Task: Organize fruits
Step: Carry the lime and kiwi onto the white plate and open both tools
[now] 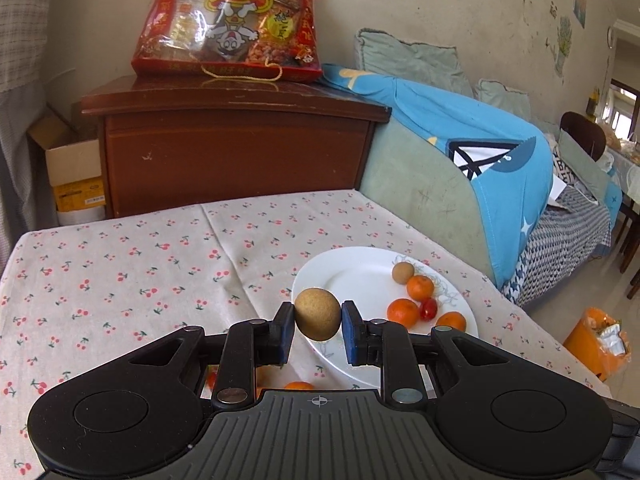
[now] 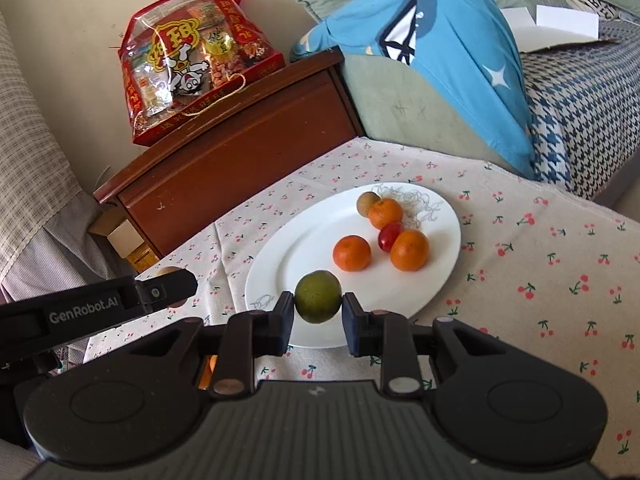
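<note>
Fruits: three oranges (image 2: 352, 253), a small red fruit (image 2: 389, 236) and a small brown fruit (image 2: 367, 202) lie together on the far half of the white plate (image 2: 288, 256).
Plate: rests on the cherry-print tablecloth (image 2: 540, 264), near the wooden cabinet (image 2: 240, 152).
Left gripper (image 1: 318, 320): tilted downward above the plate's near edge, jaws closed tight on a brown round fruit (image 1: 318, 314), pads pressing both its sides.
Right gripper (image 2: 318, 298): tilted downward over the plate's near rim, jaws clamped on a green round fruit (image 2: 318, 296).
Gripper positions: the left one shows at the left edge of the right wrist view, beside the plate.
</note>
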Action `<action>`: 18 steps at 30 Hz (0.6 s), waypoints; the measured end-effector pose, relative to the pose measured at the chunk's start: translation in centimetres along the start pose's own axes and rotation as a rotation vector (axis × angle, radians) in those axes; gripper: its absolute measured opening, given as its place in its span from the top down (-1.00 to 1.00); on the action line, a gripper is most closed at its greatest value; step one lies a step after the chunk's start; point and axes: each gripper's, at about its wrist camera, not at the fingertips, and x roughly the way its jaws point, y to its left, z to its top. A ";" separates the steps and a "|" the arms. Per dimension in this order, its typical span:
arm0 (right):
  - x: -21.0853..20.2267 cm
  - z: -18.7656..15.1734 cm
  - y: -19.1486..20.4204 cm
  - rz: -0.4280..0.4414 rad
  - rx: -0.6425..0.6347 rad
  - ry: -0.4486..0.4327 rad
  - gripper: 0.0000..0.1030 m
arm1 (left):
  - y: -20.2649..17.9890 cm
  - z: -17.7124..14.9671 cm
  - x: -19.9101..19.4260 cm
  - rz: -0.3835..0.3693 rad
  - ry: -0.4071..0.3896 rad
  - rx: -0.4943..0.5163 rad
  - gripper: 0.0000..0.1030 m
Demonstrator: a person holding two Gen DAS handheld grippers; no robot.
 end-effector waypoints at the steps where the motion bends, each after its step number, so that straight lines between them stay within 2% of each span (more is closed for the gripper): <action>1: 0.1 0.0 -0.1 -0.003 0.001 0.002 0.49 | -0.2 -0.2 0.5 -0.004 0.011 0.002 0.56; 9: 1.2 0.0 -0.8 -0.028 0.011 0.007 0.49 | -0.8 -1.0 4.0 -0.046 0.080 -0.016 0.56; 15: 1.4 0.2 -0.9 -0.035 0.011 -0.003 0.43 | -1.0 -1.5 5.8 -0.050 0.114 -0.019 0.55; 17: 1.3 0.2 -0.8 -0.038 0.009 -0.011 0.43 | -1.1 -1.4 5.8 -0.049 0.109 -0.018 0.49; 18: 1.3 0.3 -0.8 -0.038 0.012 -0.014 0.43 | -1.1 -1.3 5.7 -0.047 0.104 -0.019 0.38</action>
